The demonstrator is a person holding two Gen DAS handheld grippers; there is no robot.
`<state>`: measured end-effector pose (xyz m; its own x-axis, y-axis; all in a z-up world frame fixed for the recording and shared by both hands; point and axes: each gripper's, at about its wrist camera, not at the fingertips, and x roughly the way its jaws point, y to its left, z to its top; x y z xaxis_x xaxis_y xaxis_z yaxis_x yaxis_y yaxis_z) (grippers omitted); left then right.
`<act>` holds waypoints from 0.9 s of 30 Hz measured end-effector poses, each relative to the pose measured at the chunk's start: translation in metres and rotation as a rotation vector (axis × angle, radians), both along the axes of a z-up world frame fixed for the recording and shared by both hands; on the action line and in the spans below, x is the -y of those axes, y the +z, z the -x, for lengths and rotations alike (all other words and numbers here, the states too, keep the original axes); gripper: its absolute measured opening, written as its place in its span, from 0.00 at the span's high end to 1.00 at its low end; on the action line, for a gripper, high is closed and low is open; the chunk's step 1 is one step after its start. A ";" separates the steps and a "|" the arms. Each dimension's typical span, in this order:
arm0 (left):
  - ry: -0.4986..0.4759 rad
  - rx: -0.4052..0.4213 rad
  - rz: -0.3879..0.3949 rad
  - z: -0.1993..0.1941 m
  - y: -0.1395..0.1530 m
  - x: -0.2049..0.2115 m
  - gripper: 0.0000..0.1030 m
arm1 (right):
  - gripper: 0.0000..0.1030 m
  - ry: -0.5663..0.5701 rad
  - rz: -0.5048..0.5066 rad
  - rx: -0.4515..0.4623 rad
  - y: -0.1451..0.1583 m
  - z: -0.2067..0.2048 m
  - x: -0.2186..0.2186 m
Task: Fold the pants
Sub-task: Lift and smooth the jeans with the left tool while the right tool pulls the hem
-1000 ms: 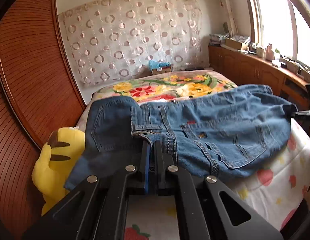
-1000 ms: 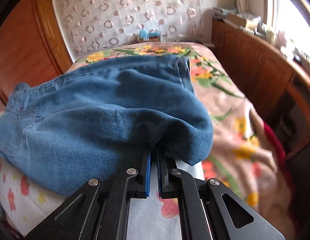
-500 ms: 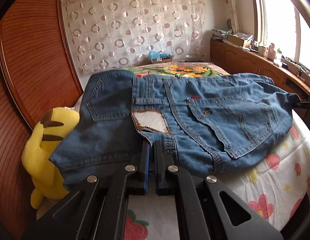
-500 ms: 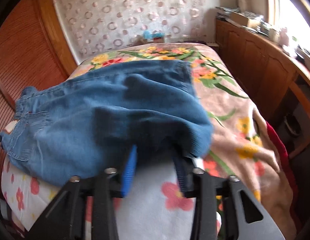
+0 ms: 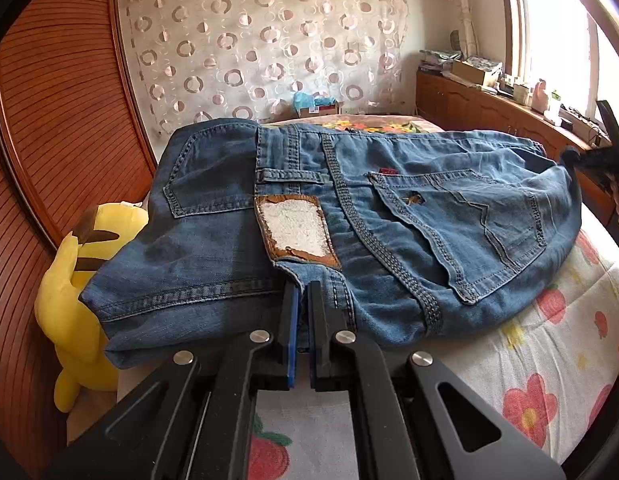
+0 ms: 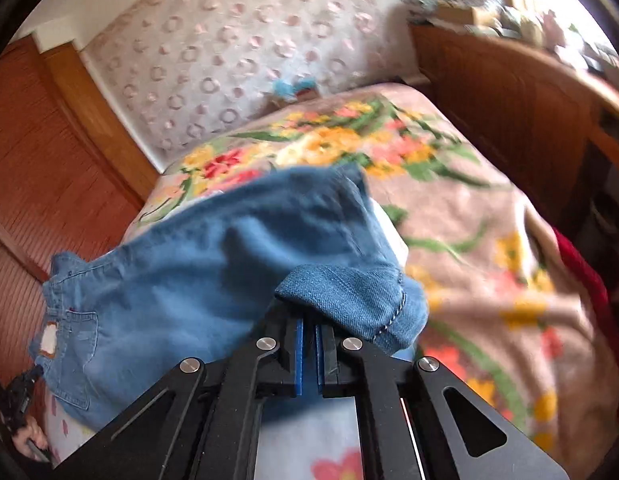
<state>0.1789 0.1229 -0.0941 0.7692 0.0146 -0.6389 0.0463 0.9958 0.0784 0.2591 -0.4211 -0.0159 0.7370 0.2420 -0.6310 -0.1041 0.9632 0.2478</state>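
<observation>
Blue jeans spread over the flowery bed, just ahead of both tools. Left gripper pinched tight on the waist edge, right under the worn patch. Right gripper just snapped closed, pinching a folded bit of denim at the other end.

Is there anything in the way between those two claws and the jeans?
Nothing visible. The left gripper is shut on the waistband of the jeans, and the right gripper is shut on a denim fold at the other end.
</observation>
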 end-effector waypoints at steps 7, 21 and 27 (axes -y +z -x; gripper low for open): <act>0.000 0.002 0.000 -0.001 0.002 0.002 0.96 | 0.97 0.112 0.065 0.218 0.078 -0.009 -0.052; -0.014 0.000 0.008 0.002 -0.002 0.002 0.96 | 0.72 -0.089 0.191 -0.111 -0.047 0.009 -0.014; -0.014 -0.003 0.008 0.002 -0.004 0.002 0.96 | 0.49 -0.103 0.084 -0.157 -0.053 0.014 -0.005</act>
